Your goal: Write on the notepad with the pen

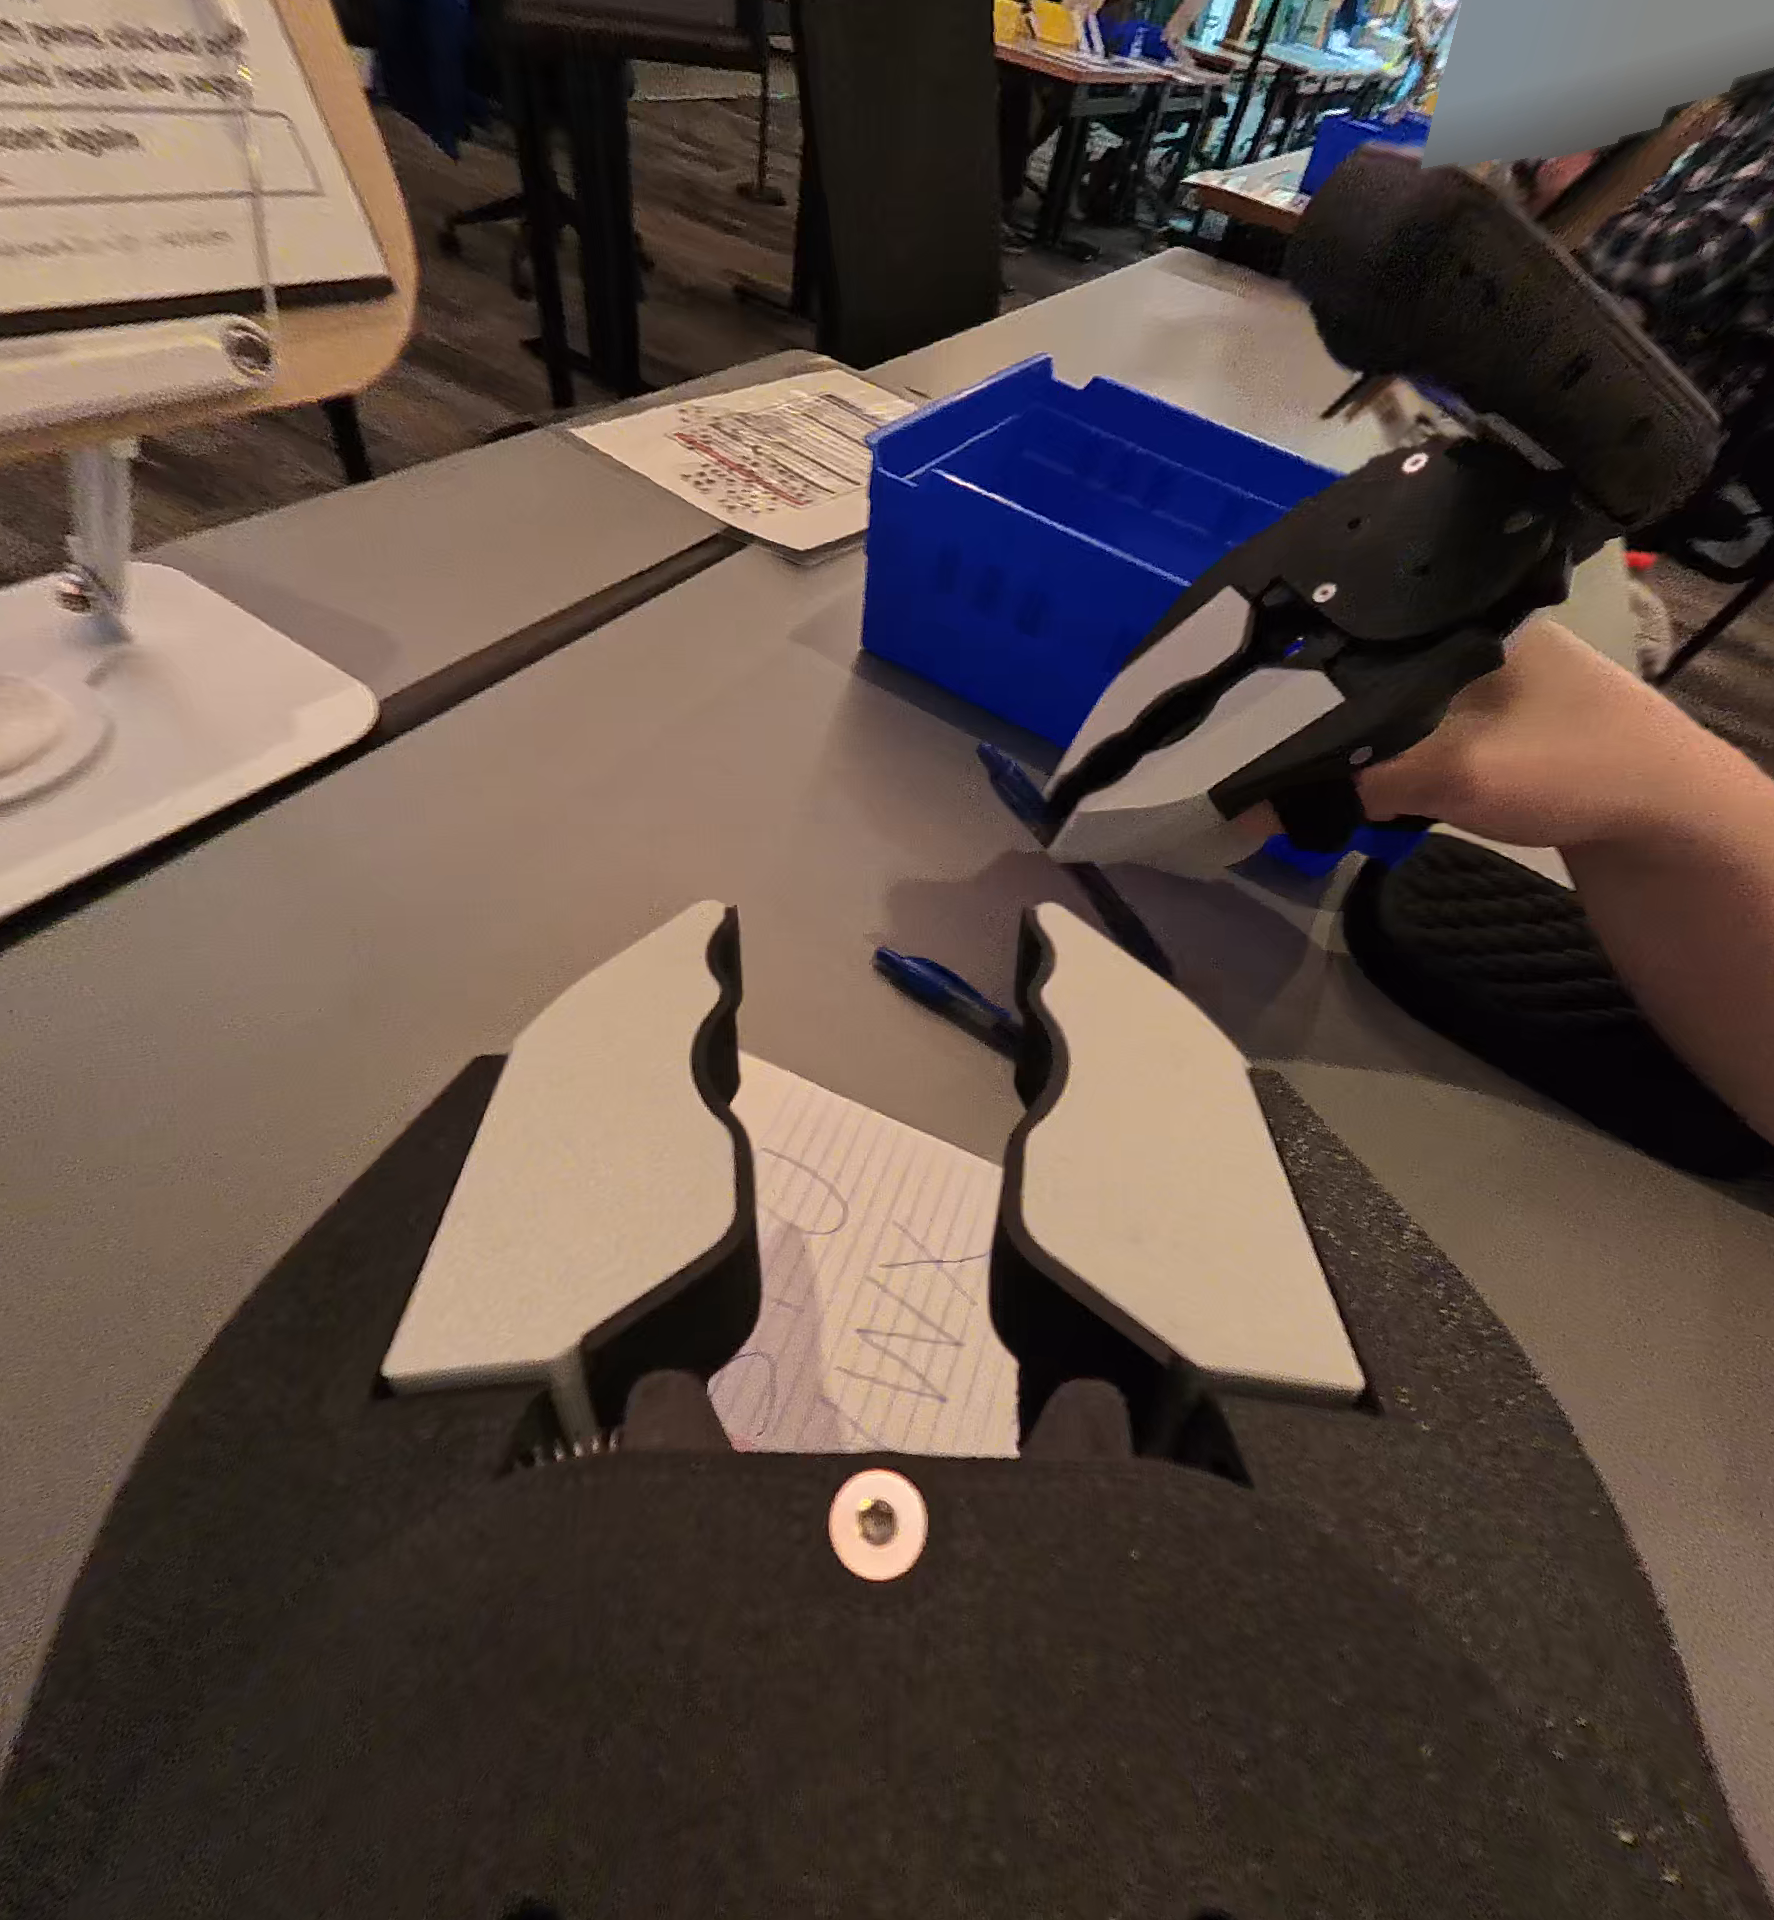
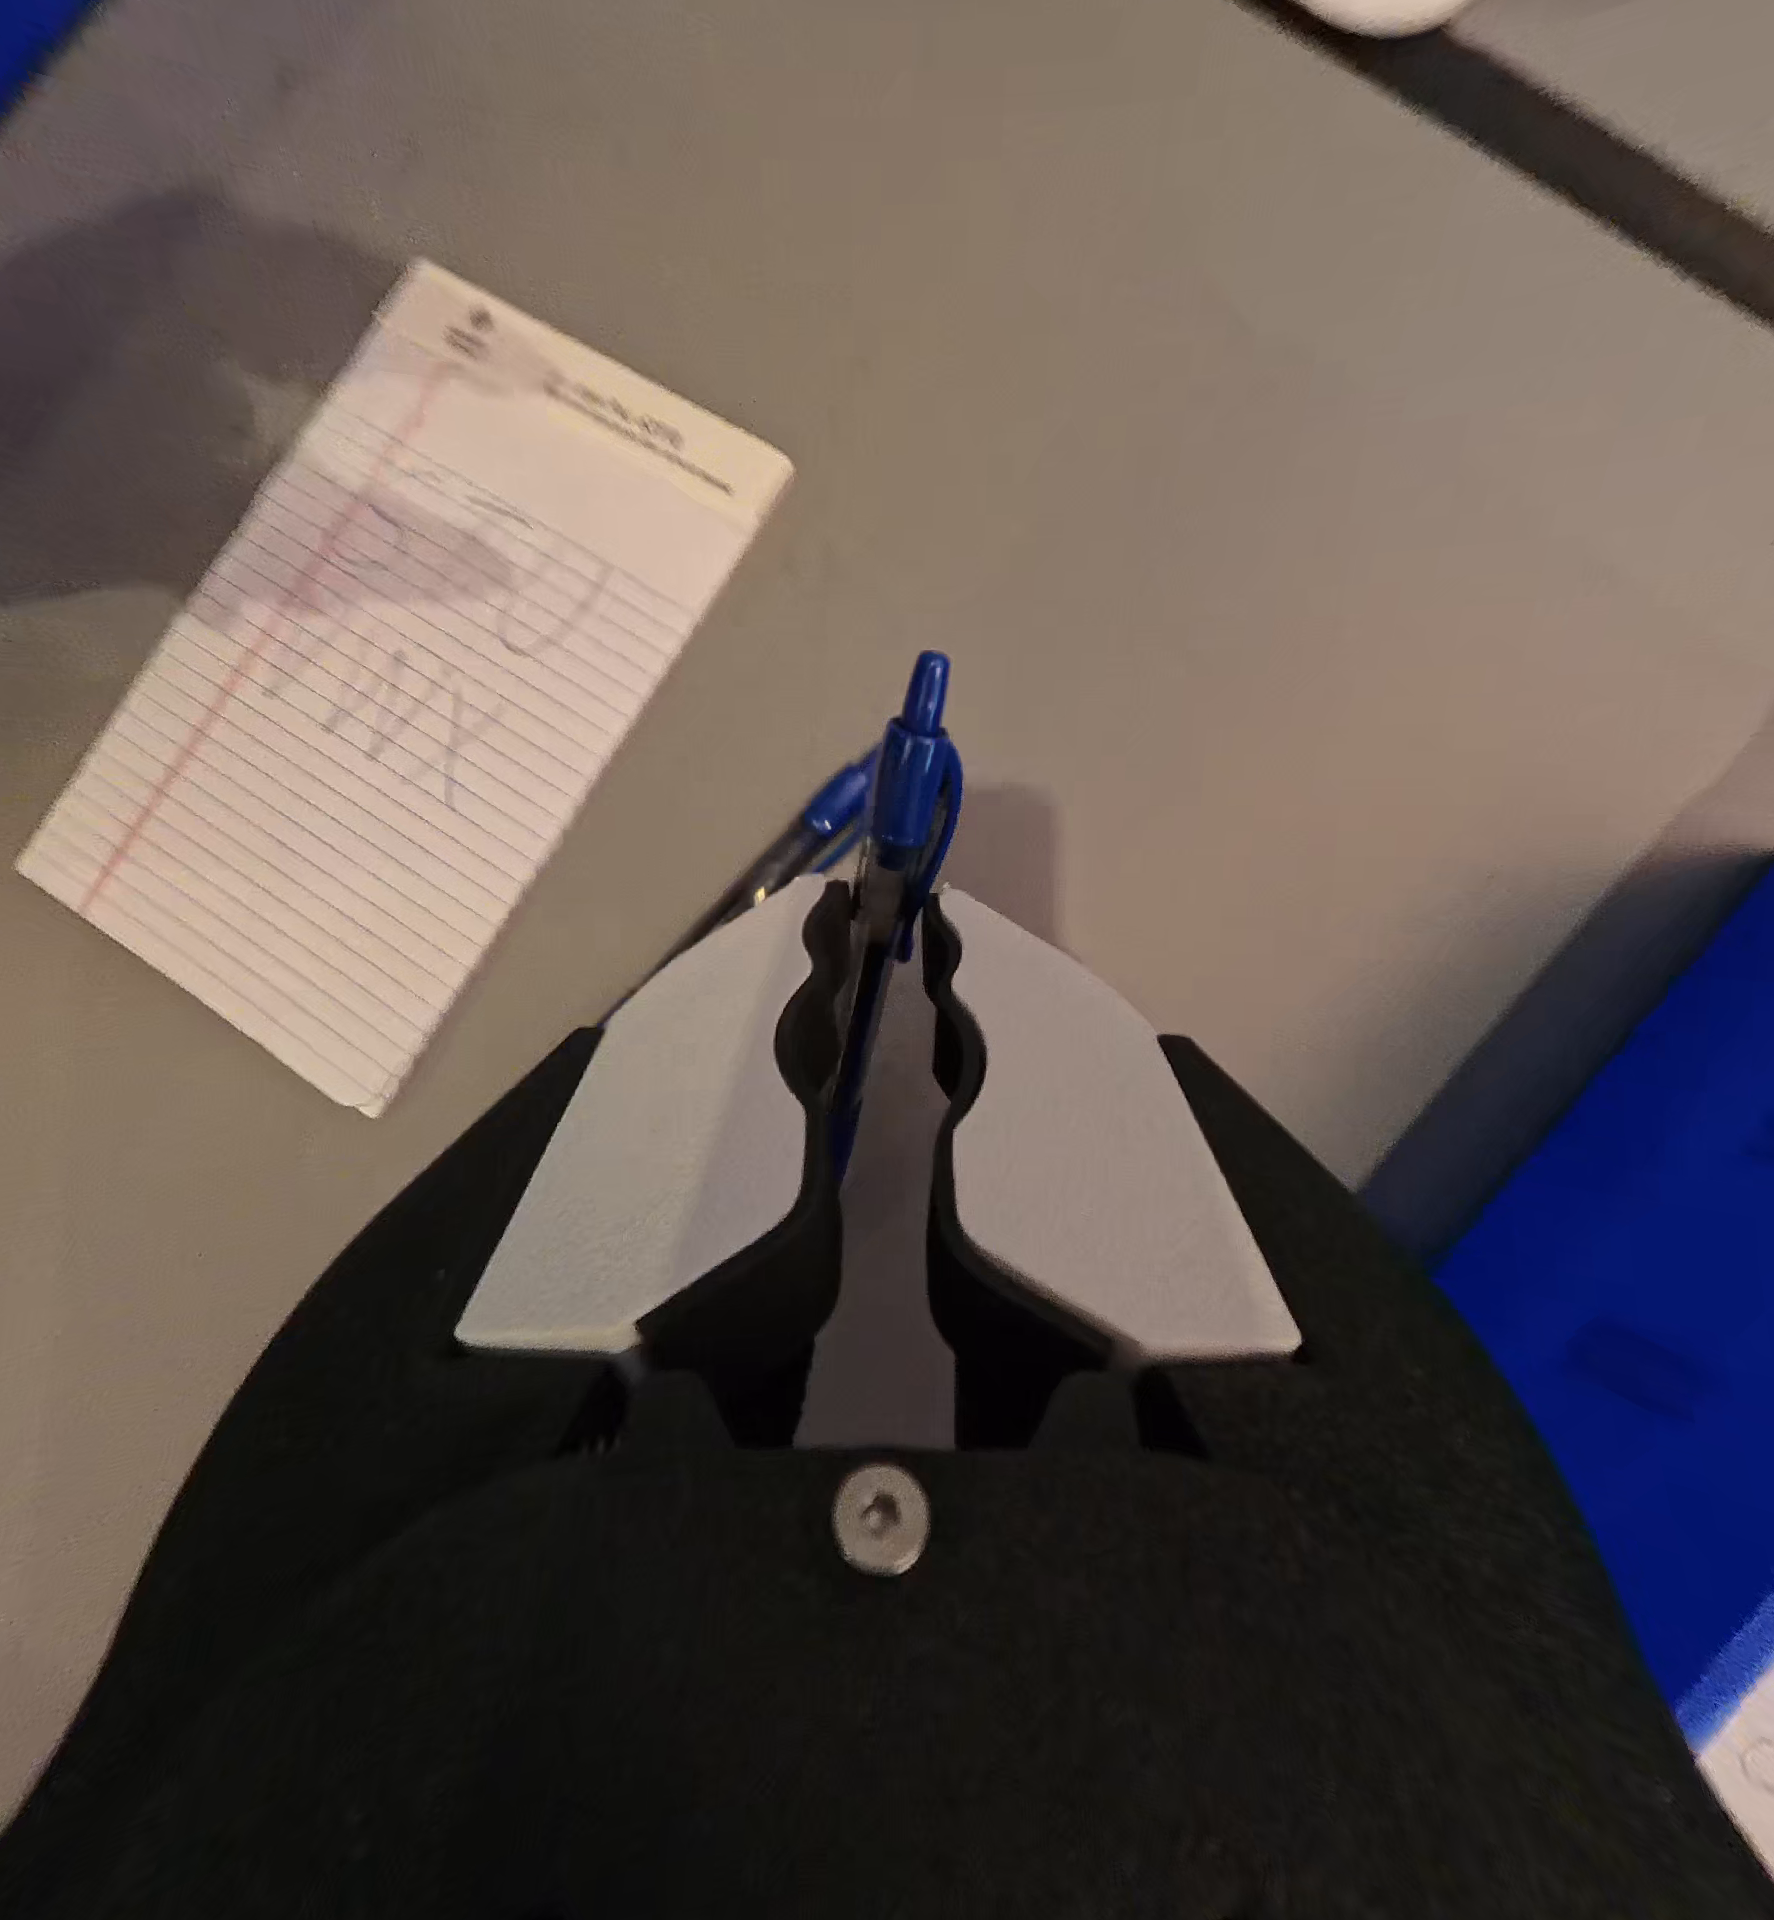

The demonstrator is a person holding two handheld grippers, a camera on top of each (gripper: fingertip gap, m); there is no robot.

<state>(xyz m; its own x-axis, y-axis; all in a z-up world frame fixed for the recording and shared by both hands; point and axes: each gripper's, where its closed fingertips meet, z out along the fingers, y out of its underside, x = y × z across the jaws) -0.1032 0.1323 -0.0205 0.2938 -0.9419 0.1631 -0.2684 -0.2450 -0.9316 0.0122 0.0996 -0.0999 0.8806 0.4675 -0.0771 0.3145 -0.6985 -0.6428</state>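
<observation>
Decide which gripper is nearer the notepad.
Left. The left gripper hovers open directly over the notepad; the right gripper, shut on a pen, sits off to its side.

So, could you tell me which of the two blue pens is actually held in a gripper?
The pen pinched in the right gripper, blue clicker end poking past its tips. The other pen lies loose on the grey table behind it.

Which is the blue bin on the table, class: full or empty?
Empty as far as it shows. In the left wrist view the blue bin shows bare blue inner walls and nothing inside; the right gripper hides its near right corner.
</observation>
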